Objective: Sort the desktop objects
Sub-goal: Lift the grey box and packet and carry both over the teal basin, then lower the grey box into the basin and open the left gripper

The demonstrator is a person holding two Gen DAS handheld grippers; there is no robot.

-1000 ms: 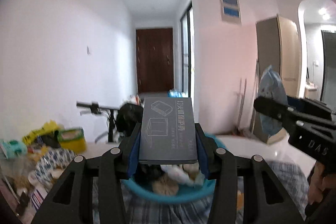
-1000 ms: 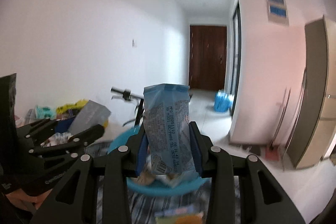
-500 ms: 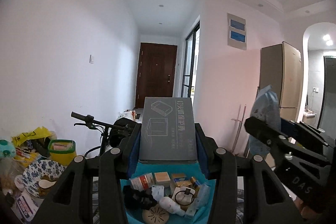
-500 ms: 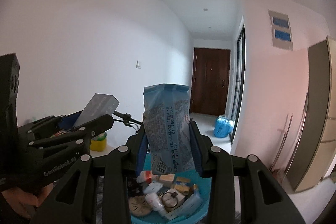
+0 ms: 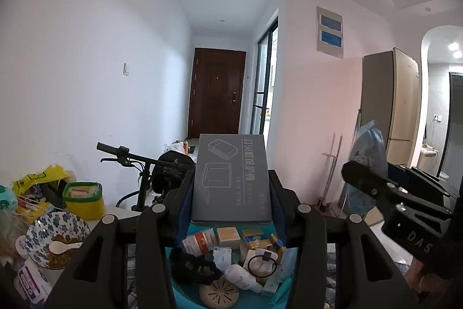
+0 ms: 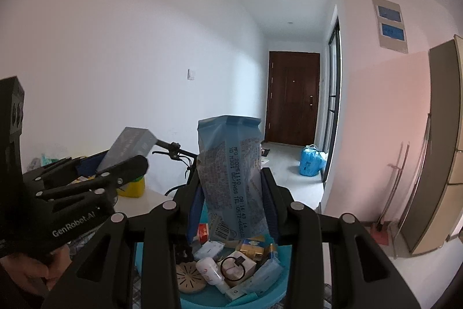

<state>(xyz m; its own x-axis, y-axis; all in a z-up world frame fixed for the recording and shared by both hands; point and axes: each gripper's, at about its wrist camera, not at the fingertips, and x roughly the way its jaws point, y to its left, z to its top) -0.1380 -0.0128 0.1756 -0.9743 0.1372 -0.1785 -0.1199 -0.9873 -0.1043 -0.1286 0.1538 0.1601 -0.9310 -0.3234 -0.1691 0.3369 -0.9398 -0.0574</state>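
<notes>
My left gripper (image 5: 231,193) is shut on a grey box (image 5: 233,178) printed with line drawings, held upright above a blue basin (image 5: 185,294) full of small boxes, tubes and a round vented lid. My right gripper (image 6: 233,190) is shut on a blue printed packet (image 6: 231,175), held upright above the same basin (image 6: 260,299). The right gripper with its packet shows at the right of the left wrist view (image 5: 367,164); the left gripper with the grey box shows at the left of the right wrist view (image 6: 127,146).
A flower-patterned bowl (image 5: 55,236) with a white spoon, a yellow tub (image 5: 84,199) and yellow bags sit on the table at left. A bicycle (image 5: 139,164) stands behind the table. A plaid cloth covers the table under the basin.
Both views have tilted and pulled back: the basin's contents now show below both grippers. Both grippers stay shut on their objects, now a little higher over the basin.
</notes>
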